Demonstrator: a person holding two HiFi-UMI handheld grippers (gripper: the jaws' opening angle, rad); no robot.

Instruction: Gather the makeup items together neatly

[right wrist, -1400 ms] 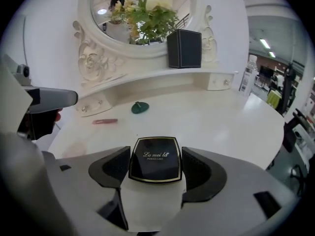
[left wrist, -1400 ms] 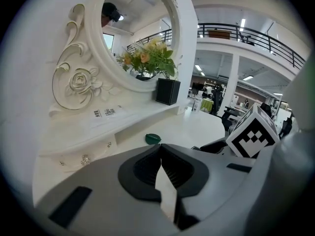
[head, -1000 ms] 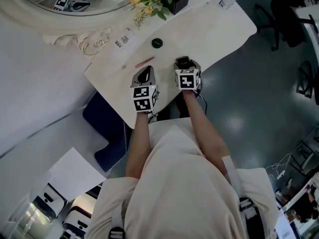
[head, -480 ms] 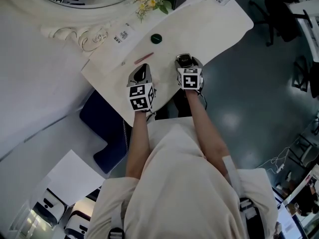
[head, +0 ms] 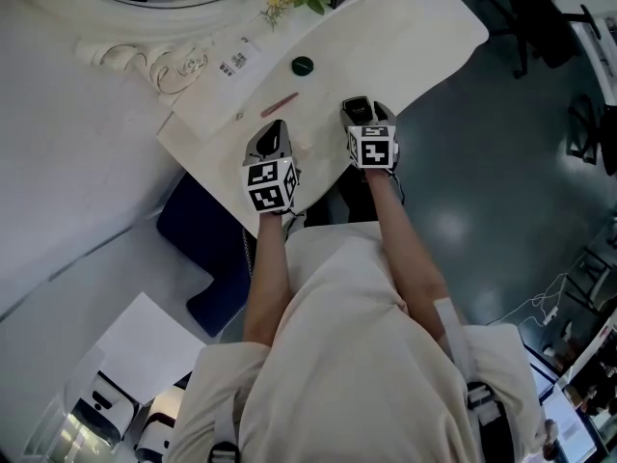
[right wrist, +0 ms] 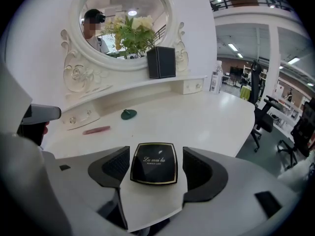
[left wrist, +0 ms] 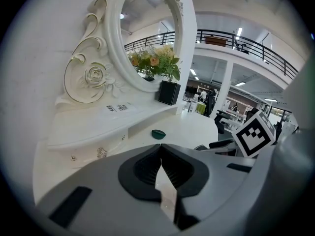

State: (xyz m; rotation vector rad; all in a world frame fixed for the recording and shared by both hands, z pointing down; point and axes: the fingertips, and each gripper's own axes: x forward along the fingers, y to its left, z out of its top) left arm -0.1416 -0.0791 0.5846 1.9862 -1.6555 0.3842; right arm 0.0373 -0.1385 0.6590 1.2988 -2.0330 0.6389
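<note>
A black square powder compact (right wrist: 154, 163) lies on the white dressing table (right wrist: 211, 117), between the jaws of my right gripper (right wrist: 155, 157). That gripper is open, with a gap on each side of the compact (head: 359, 111). A pink stick (right wrist: 97, 130) and a small round green item (right wrist: 129, 114) lie further in, towards the mirror. My left gripper (left wrist: 160, 157) is shut and holds nothing; the green item (left wrist: 158, 133) lies ahead of it. In the head view the left gripper (head: 273, 135) hovers near the table's front edge, just short of the pink stick (head: 280, 105).
An ornate oval mirror (right wrist: 123, 18) stands at the back with a raised shelf below it. On that shelf is a black box vase (right wrist: 161, 62) of flowers. A clear bottle (right wrist: 215, 80) is at the far right. A blue stool (head: 198, 239) sits under the table's left side.
The head view has shifted slightly. Both grippers sit a little higher in the picture. The compact stays between the right jaws and the left gripper stays shut.
</note>
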